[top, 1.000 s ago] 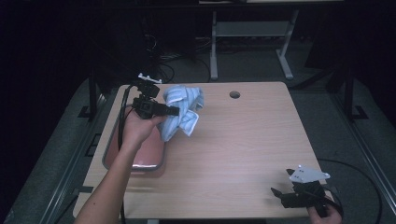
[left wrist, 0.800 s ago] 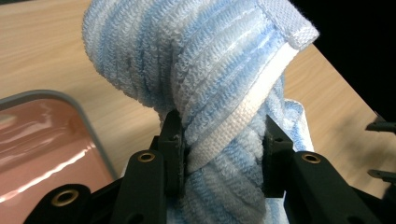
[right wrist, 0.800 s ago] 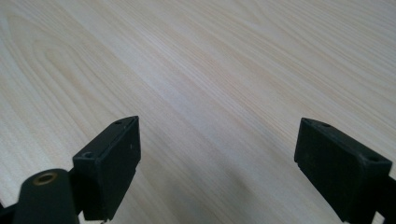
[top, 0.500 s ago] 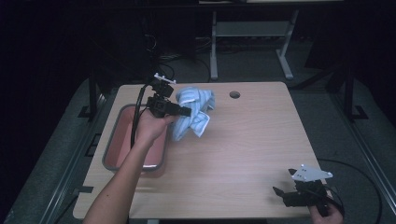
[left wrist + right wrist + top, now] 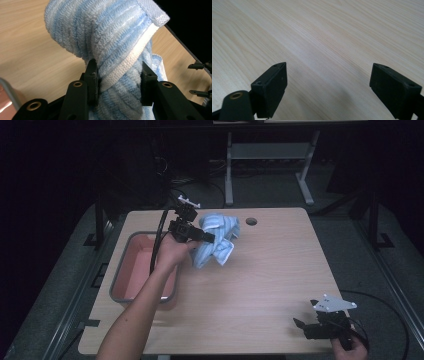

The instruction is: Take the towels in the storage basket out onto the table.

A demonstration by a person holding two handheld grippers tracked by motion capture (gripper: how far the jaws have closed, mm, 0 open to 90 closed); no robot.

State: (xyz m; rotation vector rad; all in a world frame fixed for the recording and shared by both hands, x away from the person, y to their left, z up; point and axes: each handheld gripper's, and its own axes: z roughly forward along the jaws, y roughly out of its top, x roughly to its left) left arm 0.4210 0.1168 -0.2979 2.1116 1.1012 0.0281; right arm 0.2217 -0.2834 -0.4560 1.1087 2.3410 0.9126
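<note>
A blue and white striped towel [image 5: 217, 239] hangs bunched above the wooden table [image 5: 260, 285], near its far middle. My left gripper [image 5: 209, 239] is shut on the towel, and in the left gripper view the thick cloth [image 5: 112, 47] is pinched between both black jaws of that gripper [image 5: 117, 82]. My right gripper [image 5: 300, 326] rests low at the table's near right corner, held by a hand. In the right gripper view the right gripper [image 5: 328, 82] stands open with bare wood between its fingers.
A grey-rimmed bin with a pink inside [image 5: 131, 270] sits on the left side of the table. A round cable hole [image 5: 251, 221] lies near the far edge. A metal stand [image 5: 265, 155] and cables are on the dark floor behind.
My left gripper has carried the towel to the right, away from the bin and toward the table's middle. The right gripper has stayed in place.
</note>
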